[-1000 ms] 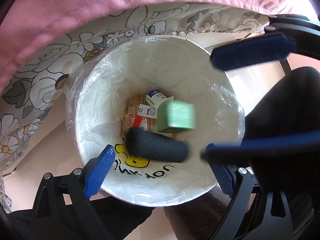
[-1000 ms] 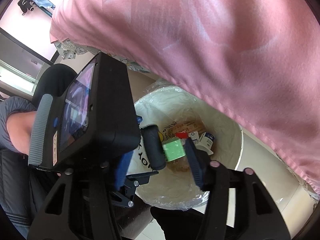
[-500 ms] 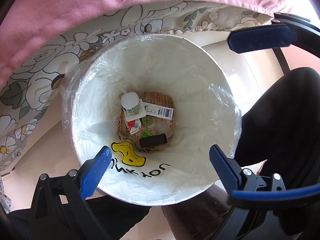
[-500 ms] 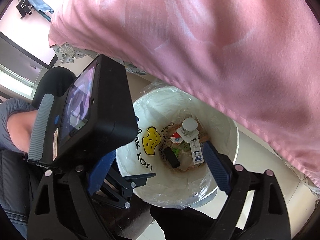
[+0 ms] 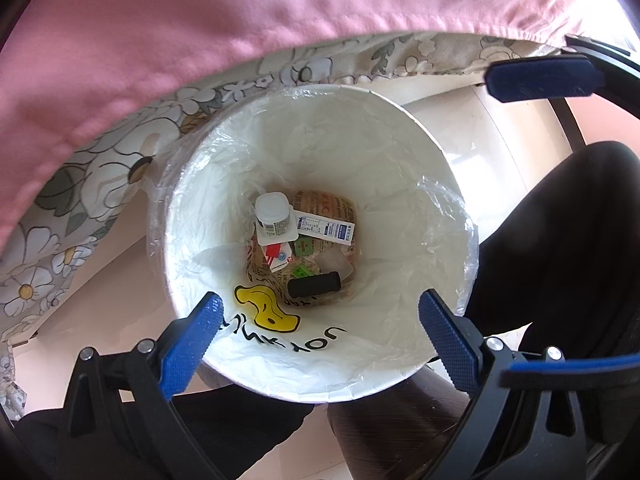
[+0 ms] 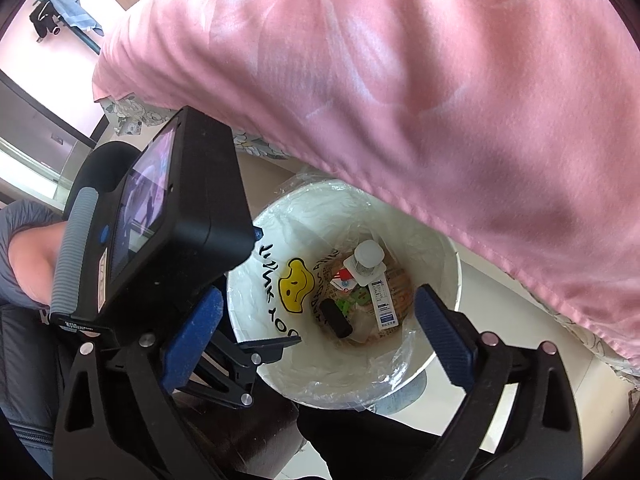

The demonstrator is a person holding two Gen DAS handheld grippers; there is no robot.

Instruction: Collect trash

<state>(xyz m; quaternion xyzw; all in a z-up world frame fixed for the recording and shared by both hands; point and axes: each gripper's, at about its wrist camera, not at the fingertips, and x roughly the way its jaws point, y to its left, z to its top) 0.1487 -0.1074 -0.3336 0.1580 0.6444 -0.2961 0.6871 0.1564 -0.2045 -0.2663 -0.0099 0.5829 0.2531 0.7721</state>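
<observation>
- Where the liner drapes the inner wall of the white trash bin (image 5: pixel 408 148), black lettering runs beside a yellow smiley face (image 5: pixel 266 308); it reads upside down from the left wrist camera (something like "JOY", the rest unclear to me).
- At the bottom lies the trash: a black cylinder (image 5: pixel 314 284) on its side, long axis running left to right in the left wrist view, one end toward the smiley.
- Just beyond it sits a small white bottle (image 5: pixel 273 214), cap toward the camera, its label print too small to read.
- Touching the bottle, a white and blue box (image 5: pixel 326 229) lies flat with its long axis slanting down to the right; fine print covers it, illegible.
- A red and white packet (image 5: pixel 277 255) and green scraps (image 5: pixel 302 270) lie between bottle and cylinder, on brown printed paper.
- Left gripper (image 5: pixel 318 330) hangs over the near rim, jaws spread wide, holding nothing.
- Right gripper (image 6: pixel 320 328) likewise stands wide apart and empty above the bin.
- Pink bedding (image 6: pixel 400 80) overhangs the bin, with floral fabric (image 5: pixel 100 184) beneath it.
</observation>
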